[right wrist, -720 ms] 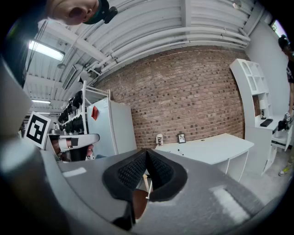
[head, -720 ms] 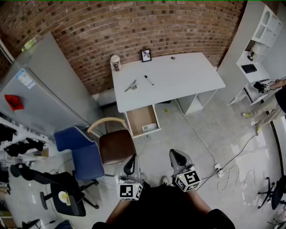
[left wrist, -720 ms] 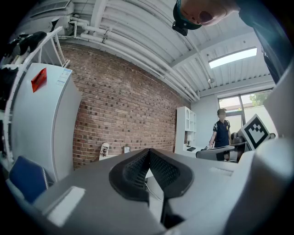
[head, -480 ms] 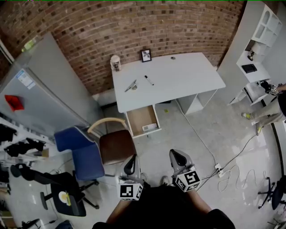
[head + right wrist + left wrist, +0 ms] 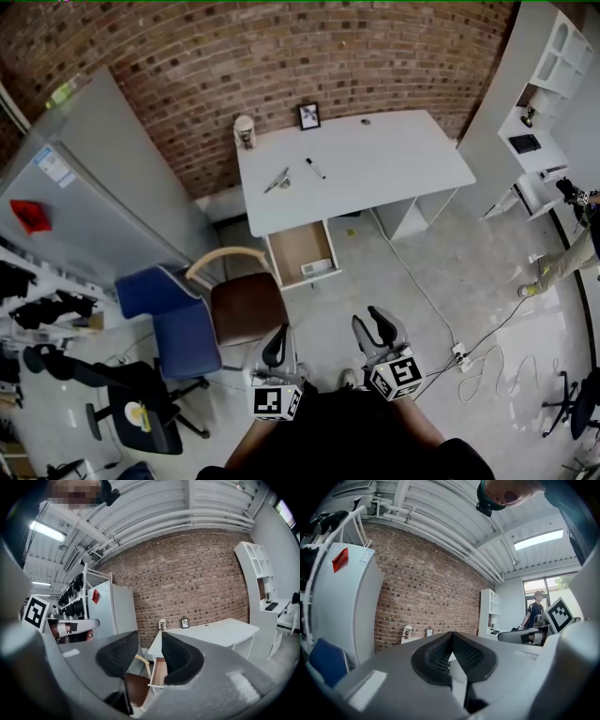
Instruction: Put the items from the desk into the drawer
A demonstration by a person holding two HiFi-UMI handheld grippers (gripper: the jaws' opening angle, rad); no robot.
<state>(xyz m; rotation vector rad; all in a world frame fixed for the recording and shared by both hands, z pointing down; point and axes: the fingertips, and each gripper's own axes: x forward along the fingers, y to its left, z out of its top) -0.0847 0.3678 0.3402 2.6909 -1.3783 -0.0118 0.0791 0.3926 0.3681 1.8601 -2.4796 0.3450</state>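
1. The left gripper is held low at the near edge of the head view, well short of the desk. Its jaws are pressed together with nothing between them, as the left gripper view shows.
2. The right gripper is just right of it. Its jaws are spread and empty.
3. The white desk stands far off against the brick wall.
4. On the desk's left part lie a pen and, left of it, a small metal item.
5. At the far edge stand a cup and a small frame, apart from each other.
6. The drawer is pulled out toward the near side under the desk's left part. A small white item lies in its near right corner.
7. A brown-seated chair stands near and left of the drawer, with a blue chair beside it.
8. A cable trails over the floor at right.
9. A person is at the right edge.
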